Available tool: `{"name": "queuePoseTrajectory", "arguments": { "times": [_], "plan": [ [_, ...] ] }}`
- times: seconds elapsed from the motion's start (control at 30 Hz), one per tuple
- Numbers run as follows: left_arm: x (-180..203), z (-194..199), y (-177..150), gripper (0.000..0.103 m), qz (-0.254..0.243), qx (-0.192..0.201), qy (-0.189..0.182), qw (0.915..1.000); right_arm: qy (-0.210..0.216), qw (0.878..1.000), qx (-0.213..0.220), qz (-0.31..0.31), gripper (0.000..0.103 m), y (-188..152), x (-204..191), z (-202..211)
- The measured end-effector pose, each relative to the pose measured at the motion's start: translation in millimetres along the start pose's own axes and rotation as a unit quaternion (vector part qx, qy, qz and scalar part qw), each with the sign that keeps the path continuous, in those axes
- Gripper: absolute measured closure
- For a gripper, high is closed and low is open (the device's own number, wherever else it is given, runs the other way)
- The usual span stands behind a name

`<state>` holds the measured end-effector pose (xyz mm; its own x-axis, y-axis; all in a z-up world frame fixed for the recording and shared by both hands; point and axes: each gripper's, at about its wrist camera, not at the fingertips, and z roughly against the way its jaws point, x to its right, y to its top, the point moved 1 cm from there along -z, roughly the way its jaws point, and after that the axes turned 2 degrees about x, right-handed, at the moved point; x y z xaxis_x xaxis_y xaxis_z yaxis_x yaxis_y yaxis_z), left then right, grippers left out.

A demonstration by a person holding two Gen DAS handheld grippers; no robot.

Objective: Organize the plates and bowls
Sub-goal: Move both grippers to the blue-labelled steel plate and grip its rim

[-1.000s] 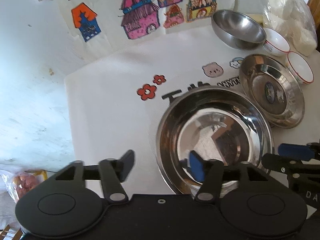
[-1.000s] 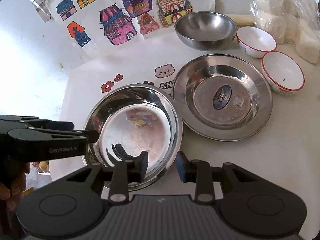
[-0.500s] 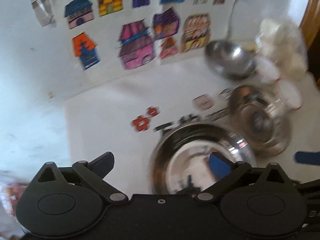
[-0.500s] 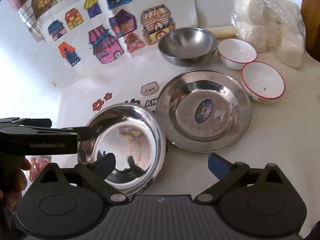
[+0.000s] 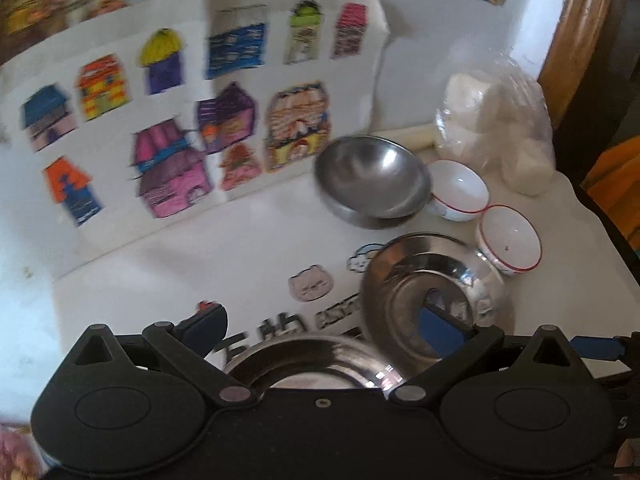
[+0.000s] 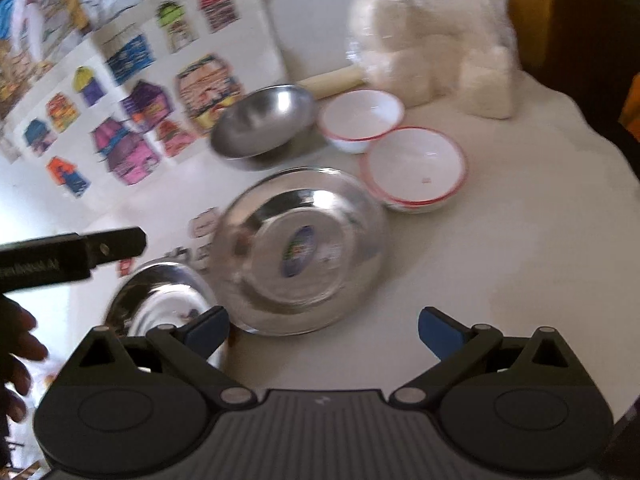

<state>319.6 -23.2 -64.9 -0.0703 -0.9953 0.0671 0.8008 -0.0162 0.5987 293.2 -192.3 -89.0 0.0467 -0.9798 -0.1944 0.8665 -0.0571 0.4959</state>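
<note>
Hovering above steel plates [image 6: 298,252], both grippers [image 6: 323,330] gape.

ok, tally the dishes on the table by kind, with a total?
Shallow round steel plates: 2 (one with a sticker in its middle, one nearer the grippers)
Deep round steel bowl: 1
White ceramic bowls with red rims: 2 (far, near)
Total: 5
</note>
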Motion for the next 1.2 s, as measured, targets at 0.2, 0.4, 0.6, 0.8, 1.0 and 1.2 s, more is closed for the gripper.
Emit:
{"name": "queuePoseTrajectory", "arguments": {
  "times": [0.2,0.4,0.6,0.8,1.0,1.2],
  "plan": [
    [24.7,-39.7,15.2,0.001,-0.045,-0.042,-0.008,0.9981,-0.019,1.000,-0.016,-0.017,0.000,0.3,27.5,-11.0],
    [46.7,-69.6,23.1,0.001,-0.120,-0.083,0.010,0.9892,0.005,0.999,-0.033,-0.026,0.000,3.3,34.4,-17.7],
    [51.2,-85.4,28.6,0.001,-0.145,-0.099,0.012,0.9845,0.023,0.999,-0.041,-0.021,0.000,4.5,33.9,-27.0],
    [51.2,-97.4,31.2,0.001,-0.148,-0.114,0.016,0.9823,0.042,0.998,-0.046,-0.022,0.006,7.2,32.0,-38.1],
    [50.5,-104.0,30.7,0.001,-0.148,-0.124,0.018,0.9809,0.055,0.997,-0.054,-0.020,0.018,13.2,30.1,-45.4],
    [50.2,-104.9,29.4,0.001,-0.159,-0.124,0.017,0.9793,0.059,0.996,-0.058,-0.017,0.027,17.8,29.1,-50.1]
  ]
}}
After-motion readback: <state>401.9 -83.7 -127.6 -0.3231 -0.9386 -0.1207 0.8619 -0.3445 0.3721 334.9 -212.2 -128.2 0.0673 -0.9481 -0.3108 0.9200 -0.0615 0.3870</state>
